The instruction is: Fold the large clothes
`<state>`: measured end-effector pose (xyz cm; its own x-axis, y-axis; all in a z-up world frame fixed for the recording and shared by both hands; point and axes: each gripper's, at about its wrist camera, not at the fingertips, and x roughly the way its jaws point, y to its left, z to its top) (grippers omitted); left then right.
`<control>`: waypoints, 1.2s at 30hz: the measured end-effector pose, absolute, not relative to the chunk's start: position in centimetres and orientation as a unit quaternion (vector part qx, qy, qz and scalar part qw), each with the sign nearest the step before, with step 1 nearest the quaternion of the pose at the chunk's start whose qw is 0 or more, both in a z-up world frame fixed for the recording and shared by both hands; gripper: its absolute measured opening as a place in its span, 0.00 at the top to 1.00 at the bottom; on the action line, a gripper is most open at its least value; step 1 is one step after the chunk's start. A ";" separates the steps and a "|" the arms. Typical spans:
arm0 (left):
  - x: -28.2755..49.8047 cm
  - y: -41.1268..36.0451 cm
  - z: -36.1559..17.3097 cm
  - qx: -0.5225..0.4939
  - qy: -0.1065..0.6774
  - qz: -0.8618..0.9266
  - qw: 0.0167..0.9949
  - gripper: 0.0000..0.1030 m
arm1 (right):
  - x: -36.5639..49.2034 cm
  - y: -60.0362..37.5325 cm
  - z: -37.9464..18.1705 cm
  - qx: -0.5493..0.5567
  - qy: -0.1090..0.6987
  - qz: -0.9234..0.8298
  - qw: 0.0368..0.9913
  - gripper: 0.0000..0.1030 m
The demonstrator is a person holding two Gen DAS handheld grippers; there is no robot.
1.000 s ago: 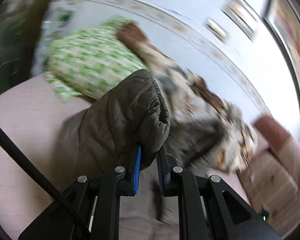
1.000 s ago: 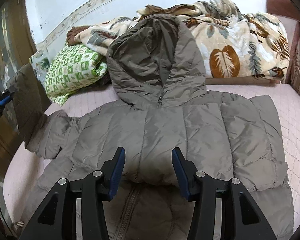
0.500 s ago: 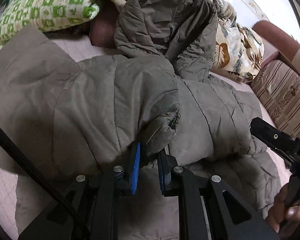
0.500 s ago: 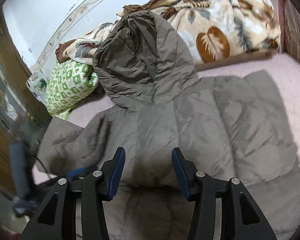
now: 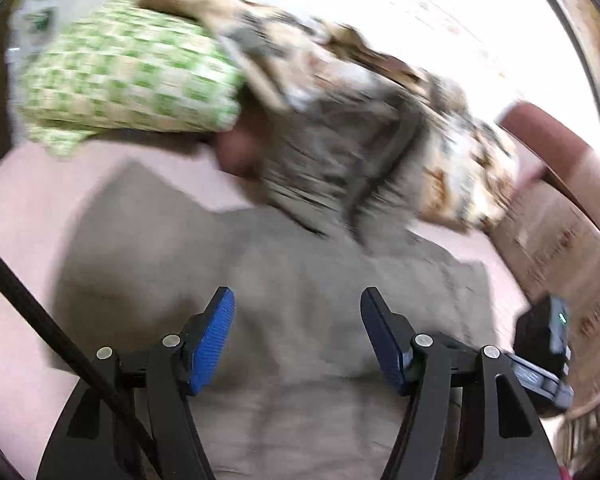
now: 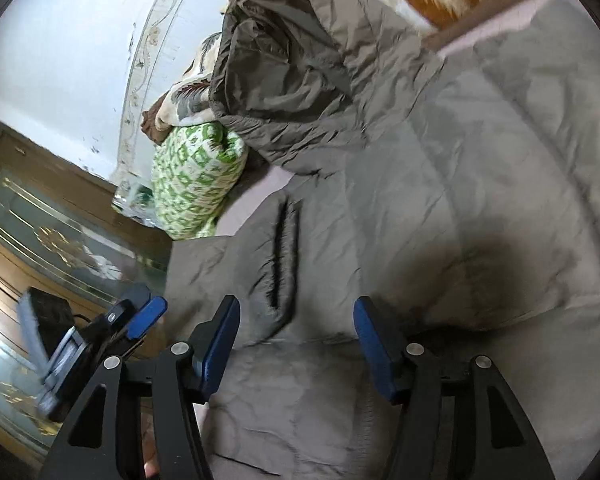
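A grey-brown hooded puffer jacket point(image 6: 440, 200) lies spread on the bed, its hood point(image 6: 292, 60) toward the pillows. One sleeve point(image 6: 228, 272) lies folded over the jacket's left side. My left gripper point(image 5: 297, 294) hovers over the jacket point(image 5: 300, 272) in a blurred view; its jaws are opening and nothing is between them. It also shows at the left edge of the right wrist view as the left gripper point(image 6: 140, 316). My right gripper point(image 6: 298, 302) hangs above the jacket's lower part, tilted, its jaws opening with only fabric below them.
A green patterned pillow point(image 6: 196, 188) and a leaf-print blanket point(image 5: 380, 80) sit behind the hood. Pink quilted bedding point(image 5: 32, 220) shows left of the jacket. A brown striped cushion point(image 5: 560, 240) stands at the right, a wooden cabinet point(image 6: 40, 240) beside the bed.
My left gripper has let go of the sleeve cuff and its jaws have spread wide; the sleeve now lies across the jacket. The right gripper has rolled, dipped, and opened a little more.
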<state>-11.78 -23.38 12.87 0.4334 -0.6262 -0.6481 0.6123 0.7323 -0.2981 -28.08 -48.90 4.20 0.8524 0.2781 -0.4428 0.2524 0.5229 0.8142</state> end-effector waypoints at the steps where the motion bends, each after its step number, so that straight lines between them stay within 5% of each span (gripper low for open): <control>1: -11.0 -22.4 12.9 -0.014 0.388 -0.353 0.851 0.37 | -27.8 -48.7 4.2 0.489 0.273 0.012 0.828 0.38; 11: -4.7 -13.8 10.9 -0.033 0.413 -0.223 0.882 0.37 | -23.5 -45.8 2.9 0.468 0.274 0.027 0.840 0.39; 15: -4.1 -14.1 8.1 -0.016 0.449 -0.225 0.865 0.35 | -22.7 -45.0 3.1 0.433 0.293 0.021 0.852 0.78; 16: -3.9 -14.4 7.4 -0.013 0.463 -0.224 0.858 0.35 | -22.6 -44.8 3.3 0.423 0.293 0.018 0.857 0.80; 36: -7.3 -19.7 9.2 0.009 0.434 -0.285 0.855 0.34 | -30.3 -52.2 11.0 0.320 0.219 -0.174 0.905 0.84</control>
